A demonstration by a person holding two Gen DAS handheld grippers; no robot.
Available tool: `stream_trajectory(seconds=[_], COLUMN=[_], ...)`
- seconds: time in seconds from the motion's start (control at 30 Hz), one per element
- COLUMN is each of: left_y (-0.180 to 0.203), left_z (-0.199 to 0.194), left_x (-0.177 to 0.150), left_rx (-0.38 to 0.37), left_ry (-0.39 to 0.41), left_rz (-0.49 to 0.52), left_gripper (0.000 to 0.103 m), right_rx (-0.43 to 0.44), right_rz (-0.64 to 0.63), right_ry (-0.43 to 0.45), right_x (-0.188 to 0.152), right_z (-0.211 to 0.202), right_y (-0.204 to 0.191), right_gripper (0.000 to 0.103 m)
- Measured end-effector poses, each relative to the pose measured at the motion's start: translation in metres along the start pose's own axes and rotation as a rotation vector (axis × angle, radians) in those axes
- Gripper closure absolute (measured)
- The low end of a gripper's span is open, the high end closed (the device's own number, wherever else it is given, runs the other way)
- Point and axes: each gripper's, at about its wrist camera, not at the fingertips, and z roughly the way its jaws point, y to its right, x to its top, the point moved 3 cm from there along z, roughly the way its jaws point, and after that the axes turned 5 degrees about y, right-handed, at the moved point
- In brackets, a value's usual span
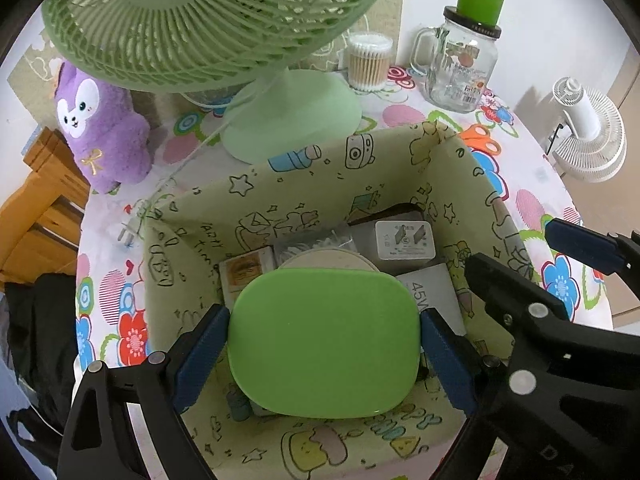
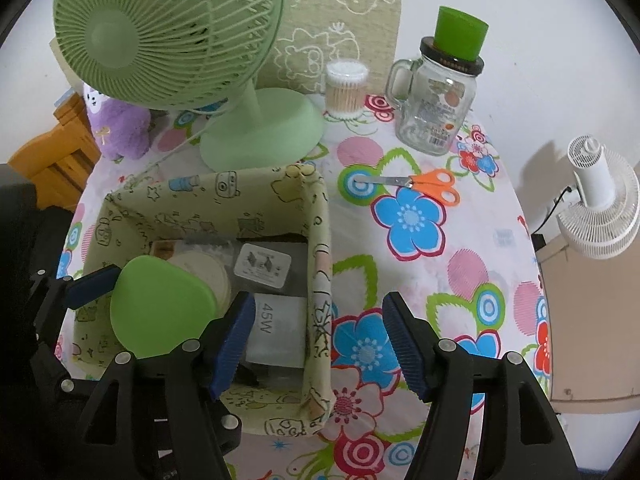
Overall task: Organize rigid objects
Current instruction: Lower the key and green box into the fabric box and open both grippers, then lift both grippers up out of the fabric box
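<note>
Left claw [image 1: 324, 344]: closed on a green lid [image 1: 326, 344], its blue pads pressed to the lid's two short edges; the lid was held flat above the open top of a fabric box [image 1: 208, 216], squarely between the fingers.

Right claw [image 2: 318, 344]: open, holding nothing, its fingers straddling the box's right wall, the left finger over the box interior and the right finger over the tablecloth [image 2: 440, 280].

Box contents, below the lid: a white charger [image 1: 404, 240] with folded prongs near the far right corner; a white carton marked 45W [image 1: 432, 292] just beside it; a round cream disc [image 1: 328, 260] partly hidden under the lid; a small printed card or packet [image 1: 244, 272] at the left, too blurred to identify; what may have been a clear bag of small white items behind the disc.

Table, beyond the box: a green fan [image 2: 168, 40] standing just behind it; a purple plush toy [image 1: 100, 120] to the left of the fan; a tub of cotton swabs [image 2: 346, 88]; a glass mug [image 2: 436, 108] with a green cup [image 2: 460, 34] upside down on its cap; orange scissors [image 2: 420, 184] lying right of the box, well apart from both claws.

Off the table: a white fan [image 2: 600, 208] at far right.
</note>
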Motion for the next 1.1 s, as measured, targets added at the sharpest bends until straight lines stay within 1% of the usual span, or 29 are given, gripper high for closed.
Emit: stream_trajectory(seconds=[0.3, 0.37, 0.47, 0.57, 1.1], left_y=[0.005, 0.005, 0.004, 0.003, -0.010], left_z=[0.009, 0.011, 0.010, 0.003, -0.034], left_x=[0.002, 0.001, 0.000, 0.000, -0.011], left_rx=[-0.002, -0.003, 0.002, 0.007, 0.027], left_ry=[-0.005, -0.024, -0.025, -0.013, 0.038], left_rz=[0.009, 0.011, 0.013, 0.022, 0.007], left_gripper=[0.007, 0.007, 0.004, 0.000, 0.000], right_rx=[0.000, -0.001, 0.004, 0.007, 0.005], right_rz=[0.018, 0.015, 0.016, 0.020, 0.024], right_ry=[-0.022, -0.030, -0.037, -0.035, 0.007], right_x=[-0.001, -0.002, -0.003, -0.004, -0.011], right_z=[0.010, 0.011, 0.011, 0.009, -0.025], right_y=[0.007, 0.007, 0.007, 0.008, 0.000], right_gripper=[0.034, 0.034, 0.034, 0.034, 0.034])
